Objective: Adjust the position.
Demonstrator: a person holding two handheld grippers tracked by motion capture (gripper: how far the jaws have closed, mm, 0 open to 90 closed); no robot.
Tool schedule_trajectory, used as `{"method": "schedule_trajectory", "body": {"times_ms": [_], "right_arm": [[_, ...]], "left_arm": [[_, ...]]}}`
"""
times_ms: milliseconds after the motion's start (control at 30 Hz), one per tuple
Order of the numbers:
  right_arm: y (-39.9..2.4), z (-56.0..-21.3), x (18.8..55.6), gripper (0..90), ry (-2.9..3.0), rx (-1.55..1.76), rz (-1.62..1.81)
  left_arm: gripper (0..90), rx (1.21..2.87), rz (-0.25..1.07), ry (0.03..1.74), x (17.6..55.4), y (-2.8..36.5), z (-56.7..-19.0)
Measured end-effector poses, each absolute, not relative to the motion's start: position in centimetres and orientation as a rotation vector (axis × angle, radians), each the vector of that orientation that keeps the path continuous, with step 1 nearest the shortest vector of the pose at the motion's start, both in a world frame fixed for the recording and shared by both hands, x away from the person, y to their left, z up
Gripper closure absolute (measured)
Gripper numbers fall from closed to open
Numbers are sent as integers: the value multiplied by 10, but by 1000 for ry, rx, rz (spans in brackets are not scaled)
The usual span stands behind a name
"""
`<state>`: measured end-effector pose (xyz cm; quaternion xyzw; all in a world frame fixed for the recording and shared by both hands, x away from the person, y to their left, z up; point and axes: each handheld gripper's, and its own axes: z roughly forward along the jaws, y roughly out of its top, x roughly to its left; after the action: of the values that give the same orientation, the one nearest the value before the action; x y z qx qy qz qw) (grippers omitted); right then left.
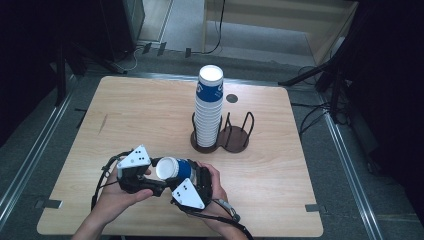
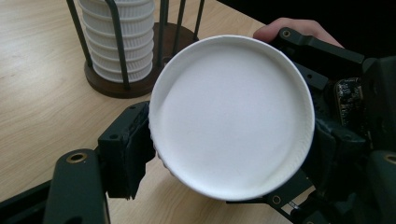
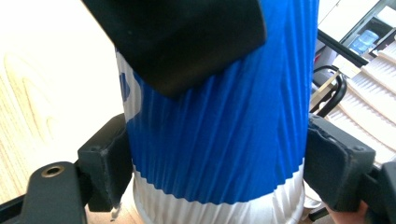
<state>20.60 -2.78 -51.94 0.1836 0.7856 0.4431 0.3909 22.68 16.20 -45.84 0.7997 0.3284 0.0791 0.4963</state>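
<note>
**Cup held between both grippers, holder half filled**

Blue-and-white ribbed paper cup [image 1: 176, 169] lies sideways above the near table edge. The left gripper [image 2: 229, 154] clamps near its base, the right gripper [image 3: 215, 163] clamps its ribbed wall. Tall stack of matching cups [image 1: 208, 107] fills the left ring of the dark wire holder [image 1: 235, 137]; the right ring is empty. Judged mid-task: this cup is not yet placed.

A light wooden table [image 1: 125, 120] with rounded corners stands on grey carpet [image 1: 350, 165]. Beyond its far edge run metal floor rails, black cables [image 1: 217, 35] and pale wooden boards [image 1: 280, 15]; the sides lie dark.
</note>
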Motion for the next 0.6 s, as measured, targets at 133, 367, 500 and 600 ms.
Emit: {"method": "schedule_trajectory", "body": {"times_ms": [133,367,500,600], "right_arm": [[-28,-519,206,167,1997,463,1127],[-30,-517,207,136,2000,478,1137],[-31,-516,207,134,2010,480,1130],[-31,-516,207,130,2009,475,1127]], "left_arm": [[267,1931,188,789,227,163,-458],[274,1924,179,781,226,163,-458],[276,1925,173,775,226,162,-458],[276,1920,170,775,226,162,-457]]}}
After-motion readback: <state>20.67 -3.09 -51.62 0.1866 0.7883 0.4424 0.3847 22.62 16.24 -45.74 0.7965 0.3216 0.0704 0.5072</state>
